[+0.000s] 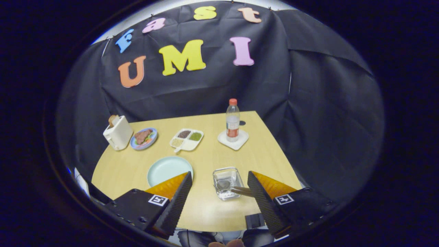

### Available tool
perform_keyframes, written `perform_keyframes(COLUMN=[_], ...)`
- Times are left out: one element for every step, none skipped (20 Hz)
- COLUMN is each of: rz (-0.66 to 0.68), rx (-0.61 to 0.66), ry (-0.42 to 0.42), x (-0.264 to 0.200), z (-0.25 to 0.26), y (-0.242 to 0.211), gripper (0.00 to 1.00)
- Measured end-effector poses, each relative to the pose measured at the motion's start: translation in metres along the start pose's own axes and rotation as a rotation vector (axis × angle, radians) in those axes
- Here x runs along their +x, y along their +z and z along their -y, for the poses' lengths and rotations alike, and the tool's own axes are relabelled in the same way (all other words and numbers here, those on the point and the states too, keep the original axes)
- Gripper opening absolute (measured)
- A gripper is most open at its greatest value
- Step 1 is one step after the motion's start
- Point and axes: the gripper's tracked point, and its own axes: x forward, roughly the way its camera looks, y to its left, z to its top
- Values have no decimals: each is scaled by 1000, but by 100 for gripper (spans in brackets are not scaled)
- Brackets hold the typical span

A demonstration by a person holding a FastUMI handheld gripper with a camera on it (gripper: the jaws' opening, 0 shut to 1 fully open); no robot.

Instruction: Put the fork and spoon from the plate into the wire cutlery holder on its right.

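Black cloth hangs as the wall behind a pale wooden bench (205, 206), on which all items below are listed by their place relative to the plate.

Item 1: plate (166, 169), pale green, round, bare on the part I can see. Its near rim is partly covered by one of my fingers (175, 202).

Item 2: wire cutlery holder (227, 182), just to the right of the plate, standing upright on the bench. It looks clear-walled and square from here.

Item 3: spoon (229, 187), bowl inside the holder, handle leaning out over its near right edge toward my other finger. Whether the handle touches that finger I cannot tell.

Item 4: fork. I cannot make it out with any certainty.

Item 5: my jaws (219, 202), spread wide apart and gripping nothing. They hang above the near part of the bench, one finger over the plate's near rim, the other just right of the holder.

Item 6: divided tray (187, 139), beyond the plate, white, with dark, green and pale fillings.

Item 7: blue dish of food (144, 138), beyond the plate and to its left.

Item 8: white toaster (117, 133), just beside that dish on its far side from the plate, bread showing at the top.

Item 9: water bottle (232, 120), red cap, upright on a white coaster (233, 140), beyond the holder.
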Motion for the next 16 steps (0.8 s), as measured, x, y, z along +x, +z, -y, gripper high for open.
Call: perform_keyframes(rz=[46, 84, 119, 153, 182, 214, 241, 267, 282, 298, 317, 334, 349, 371, 393, 406], rx=[6, 9, 12, 12, 9, 6, 10, 23, 31, 33, 30, 21, 8, -4, -16, -23], ry=[1, 4, 6, 7, 16, 31, 45, 58, 69, 75, 78, 80, 81, 79, 72, 75], x=[-3, 3, 0, -2, -3, -9, -14, -18, -21, -24, -27, -28, -30, -32, -34, -36], z=[-5, -10, -16, -22, -29, -38, -46, -55, -63, -71, -78, -86, -94, -101, -106, -113], y=[5, 9, 10, 13, 16, 21, 23, 26, 27, 27, 30, 33, 34, 37, 41, 42], gripper=[97, 97, 97, 97, 96, 97, 97, 97, 96, 96, 97, 97, 96, 97, 96, 96])
